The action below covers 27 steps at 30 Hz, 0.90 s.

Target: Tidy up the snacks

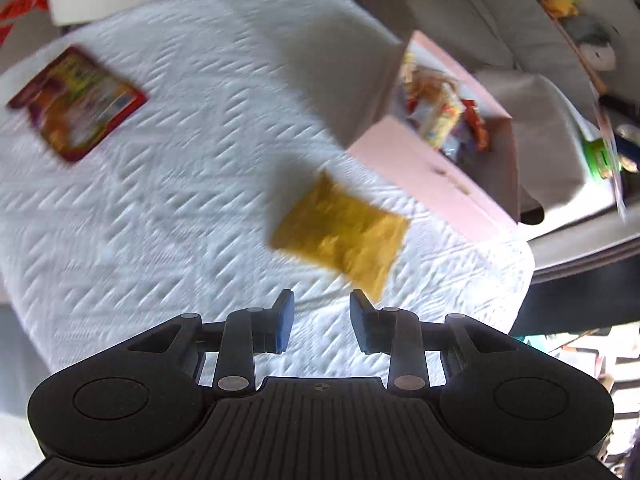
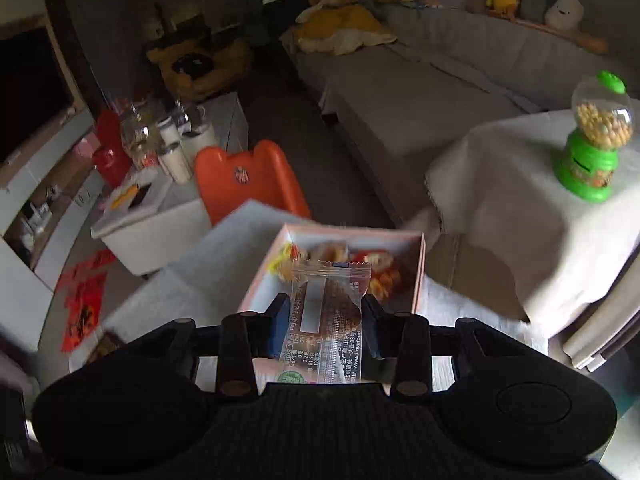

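Observation:
My left gripper (image 1: pixel 322 314) stands open over the white quilted tabletop (image 1: pixel 180 220), nothing between its blue pads. Just ahead of it, slightly right, lies a yellow snack packet (image 1: pixel 340 236). A red snack packet (image 1: pixel 76 104) lies flat at the far left. The pink box (image 1: pixel 432 172) with several snacks inside stands at the table's right edge. In the right wrist view my right gripper (image 2: pixel 325 314) is shut on a clear-wrapped snack packet (image 2: pixel 324 292), held upright over the near rim of the pink box (image 2: pixel 352 236).
An orange chair (image 2: pixel 248 180) and a white storage bin (image 2: pixel 148 232) stand beyond the table. A green candy dispenser (image 2: pixel 592 148) sits on a cloth-covered side table at the right. A grey sofa (image 2: pixel 440 92) runs behind.

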Motion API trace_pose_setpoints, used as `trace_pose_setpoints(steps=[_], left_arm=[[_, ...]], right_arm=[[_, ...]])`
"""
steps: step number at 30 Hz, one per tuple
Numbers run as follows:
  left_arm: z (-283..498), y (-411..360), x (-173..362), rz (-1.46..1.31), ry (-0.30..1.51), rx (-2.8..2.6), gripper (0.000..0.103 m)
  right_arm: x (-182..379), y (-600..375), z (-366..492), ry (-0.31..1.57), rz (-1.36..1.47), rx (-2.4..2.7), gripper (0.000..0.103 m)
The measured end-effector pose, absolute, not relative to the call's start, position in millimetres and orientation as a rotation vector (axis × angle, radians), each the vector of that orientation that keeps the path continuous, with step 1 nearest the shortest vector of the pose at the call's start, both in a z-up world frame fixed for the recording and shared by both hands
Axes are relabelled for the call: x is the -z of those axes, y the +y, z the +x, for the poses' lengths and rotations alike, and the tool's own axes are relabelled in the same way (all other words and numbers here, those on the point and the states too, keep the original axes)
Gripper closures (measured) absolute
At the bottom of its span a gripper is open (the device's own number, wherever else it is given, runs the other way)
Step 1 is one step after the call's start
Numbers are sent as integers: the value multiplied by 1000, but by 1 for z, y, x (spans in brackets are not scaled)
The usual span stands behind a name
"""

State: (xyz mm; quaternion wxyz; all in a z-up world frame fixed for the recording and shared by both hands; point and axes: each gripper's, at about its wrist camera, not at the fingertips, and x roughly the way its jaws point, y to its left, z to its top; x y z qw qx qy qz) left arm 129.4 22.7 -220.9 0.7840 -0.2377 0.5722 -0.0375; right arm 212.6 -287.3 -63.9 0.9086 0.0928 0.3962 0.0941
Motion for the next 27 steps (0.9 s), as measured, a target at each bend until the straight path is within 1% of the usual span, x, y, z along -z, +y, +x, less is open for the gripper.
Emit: trace_pose_setpoints(steps=[1, 2, 3, 5, 8, 13, 16, 21, 22, 26, 27], left_arm=[[123, 31, 223, -531, 1240, 62, 68], [119, 39, 225, -545, 1242, 44, 68], [117, 46, 227, -554, 1241, 28, 68], [112, 61, 228, -569, 1235, 1, 68], [104, 83, 231, -592, 1234, -50, 68], [92, 116, 240, -634, 1227, -126, 68], [86, 132, 247, -642, 1223, -164, 68], [75, 157, 250, -682, 1170, -206, 68], [72, 162, 249, -682, 1165, -205, 68], [59, 183, 243, -683, 1174, -193, 68], [55, 189, 241, -683, 1176, -190, 68]], right_arm=[[60, -286, 232, 833, 216, -196, 46], [60, -285, 251, 867, 238, -201, 40], [63, -285, 263, 886, 258, -185, 38], [70, -282, 271, 901, 270, -157, 38], [92, -268, 260, 930, 220, -145, 38], [155, -217, 224, 1092, 72, -207, 38], [179, -180, 203, 1140, -7, -277, 38], [191, -117, 174, 1072, -133, -423, 37], [191, -105, 172, 1050, -153, -454, 34], [190, -48, 176, 969, -191, -602, 29], [188, -29, 179, 952, -193, -661, 26]])
